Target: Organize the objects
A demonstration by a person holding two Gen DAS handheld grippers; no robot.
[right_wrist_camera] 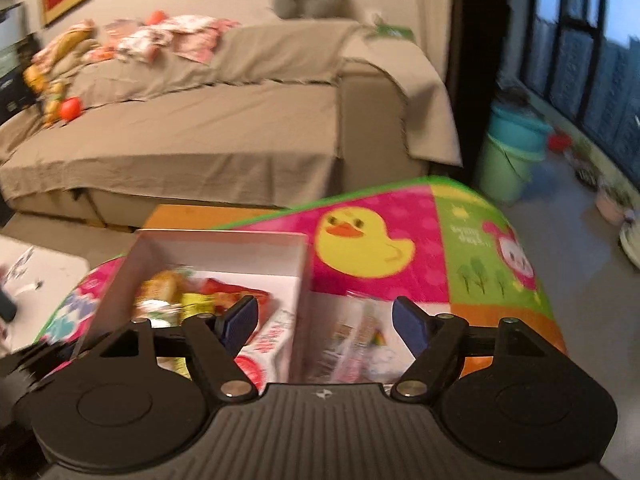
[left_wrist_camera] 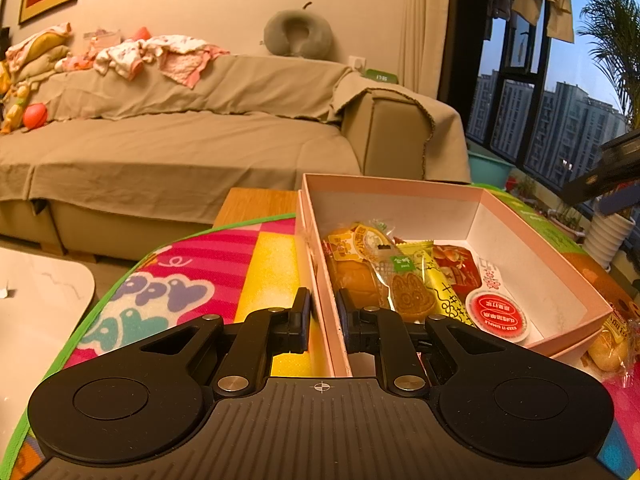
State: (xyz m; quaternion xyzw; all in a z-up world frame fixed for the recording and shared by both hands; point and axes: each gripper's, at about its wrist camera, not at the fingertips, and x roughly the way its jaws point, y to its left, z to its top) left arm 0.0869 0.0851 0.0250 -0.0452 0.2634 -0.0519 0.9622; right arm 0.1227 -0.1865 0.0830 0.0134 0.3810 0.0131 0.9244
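left gripper (left_wrist_camera: 323,312) clamps shallow pink cardboard box (left_wrist_camera: 540,236) wall to steady it w/ right gripper (right_wrist_camera: 324,322) spread empty above clear-wrapped snack packet (right_wrist_camera: 356,340), prob next in.

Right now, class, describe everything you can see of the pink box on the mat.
The pink box is an open, lidless cardboard tray, pale pink outside and white inside, sitting flat on the colourful play mat. Wrapped snacks fill its near end; the far end is bare. The left gripper is shut on its near wall.
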